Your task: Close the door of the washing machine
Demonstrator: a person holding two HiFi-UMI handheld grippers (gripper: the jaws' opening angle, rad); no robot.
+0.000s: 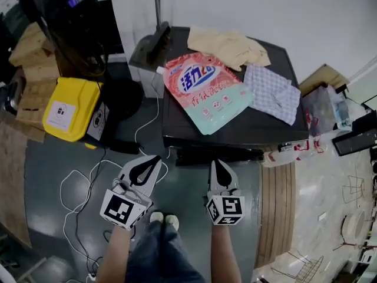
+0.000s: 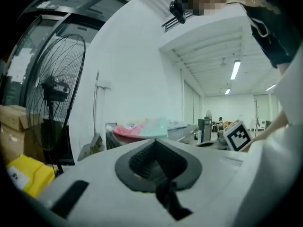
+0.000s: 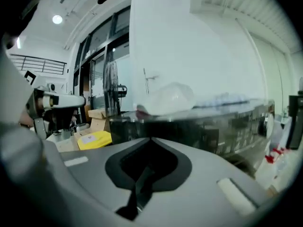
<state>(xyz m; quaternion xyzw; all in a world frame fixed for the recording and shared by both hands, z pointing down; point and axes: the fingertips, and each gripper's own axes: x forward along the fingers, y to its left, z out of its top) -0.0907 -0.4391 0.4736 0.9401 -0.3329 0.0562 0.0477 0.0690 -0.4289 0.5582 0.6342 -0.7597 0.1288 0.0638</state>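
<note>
The washing machine (image 1: pixel 235 133) is a dark box seen from above, right ahead of me; its glossy dark front (image 3: pixel 213 126) fills the middle of the right gripper view. The door itself is hidden from the head view, under the top's front edge. My left gripper (image 1: pixel 155 158) hangs shut and empty just before the machine's front left corner, its tip (image 2: pixel 154 141) pointing at the machine. A little to its right my right gripper (image 1: pixel 216 161) is also shut with nothing in it (image 3: pixel 150 140). Both are apart from the machine.
On the machine's top lie a pink and green detergent bag (image 1: pixel 206 90), a beige cloth (image 1: pixel 227 45) and a checkered cloth (image 1: pixel 272 92). A yellow box (image 1: pixel 70 108), white cables (image 1: pixel 76 199) and a standing fan (image 2: pixel 52 93) are at the left. Bottles and bags crowd the right.
</note>
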